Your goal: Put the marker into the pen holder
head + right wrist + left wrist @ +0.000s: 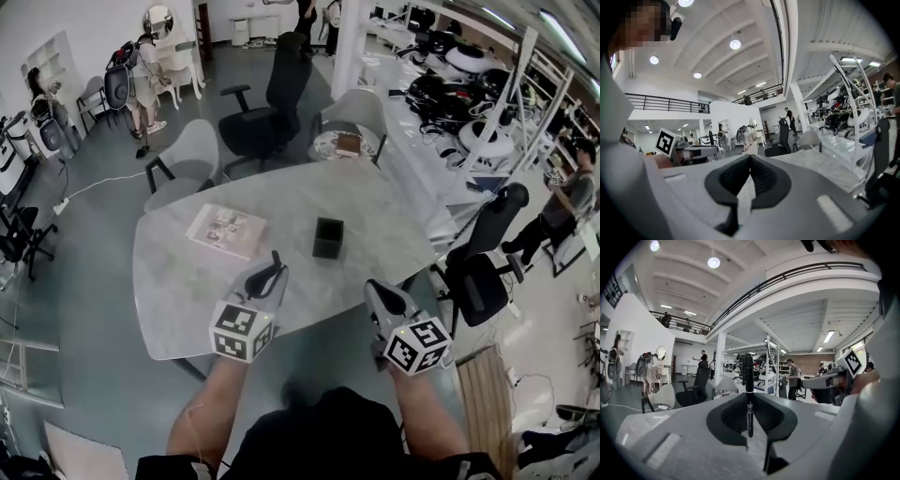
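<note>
A black marker [748,376] stands upright between the jaws of my left gripper [749,399], which is shut on it. In the head view the left gripper [270,277] hovers over the near edge of the white table [178,281], and the marker's end [275,259] pokes out past its jaws. The black square pen holder [327,238] stands at the table's middle, a short way beyond and to the right of that gripper. My right gripper [376,287] hangs at the table's near right edge, shut with nothing in it [749,158].
A book with a pale cover [226,231] lies on the table left of the pen holder. Office chairs [265,105] ring the far side, and another chair [483,272] stands at the right. People stand further off in the room.
</note>
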### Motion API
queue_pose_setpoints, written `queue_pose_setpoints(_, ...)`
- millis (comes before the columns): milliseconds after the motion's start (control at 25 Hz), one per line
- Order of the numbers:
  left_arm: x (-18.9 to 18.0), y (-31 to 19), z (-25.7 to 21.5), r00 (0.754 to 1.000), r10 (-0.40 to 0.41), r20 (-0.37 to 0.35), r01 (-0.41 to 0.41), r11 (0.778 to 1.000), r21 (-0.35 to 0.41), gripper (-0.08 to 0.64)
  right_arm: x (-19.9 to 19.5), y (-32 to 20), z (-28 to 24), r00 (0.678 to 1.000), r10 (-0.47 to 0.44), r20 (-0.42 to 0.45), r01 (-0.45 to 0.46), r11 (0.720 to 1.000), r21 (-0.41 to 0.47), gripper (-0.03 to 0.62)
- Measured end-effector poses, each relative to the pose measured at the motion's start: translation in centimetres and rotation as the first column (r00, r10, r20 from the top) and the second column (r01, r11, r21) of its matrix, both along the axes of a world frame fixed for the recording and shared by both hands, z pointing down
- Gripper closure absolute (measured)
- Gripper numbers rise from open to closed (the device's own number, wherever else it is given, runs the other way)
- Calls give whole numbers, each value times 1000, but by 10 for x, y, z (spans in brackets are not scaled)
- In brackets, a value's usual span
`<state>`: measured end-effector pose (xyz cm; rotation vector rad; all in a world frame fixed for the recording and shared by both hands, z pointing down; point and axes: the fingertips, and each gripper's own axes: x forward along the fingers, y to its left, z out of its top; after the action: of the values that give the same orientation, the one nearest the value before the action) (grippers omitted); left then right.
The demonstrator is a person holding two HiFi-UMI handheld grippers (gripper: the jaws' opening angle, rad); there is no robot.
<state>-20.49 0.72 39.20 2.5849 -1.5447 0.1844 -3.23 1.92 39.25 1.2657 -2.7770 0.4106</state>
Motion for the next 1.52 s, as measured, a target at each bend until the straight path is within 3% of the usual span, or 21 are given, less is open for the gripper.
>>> queue_pose_setpoints(480,6,-115,18,1000,-14,-4,14,1000,-28,512,14,-117,26,1000,8,17,-8,999,-38,589)
queue_pose_setpoints(960,84,-249,45,999,-46,-11,44,993,-107,512,69,-254,62,995,-74,61,81,990,-119,589)
queue_pose_setpoints(1240,107,-276,67,999,-32,-1,32,985,-167,512,83,-280,83,993,-83,88,97,980,-171,589)
queue_pose_setpoints(1520,122,-304,93,999,37,21,-32,978,-205,512,76,-302,92,995,-79,64,90,977,-191,589)
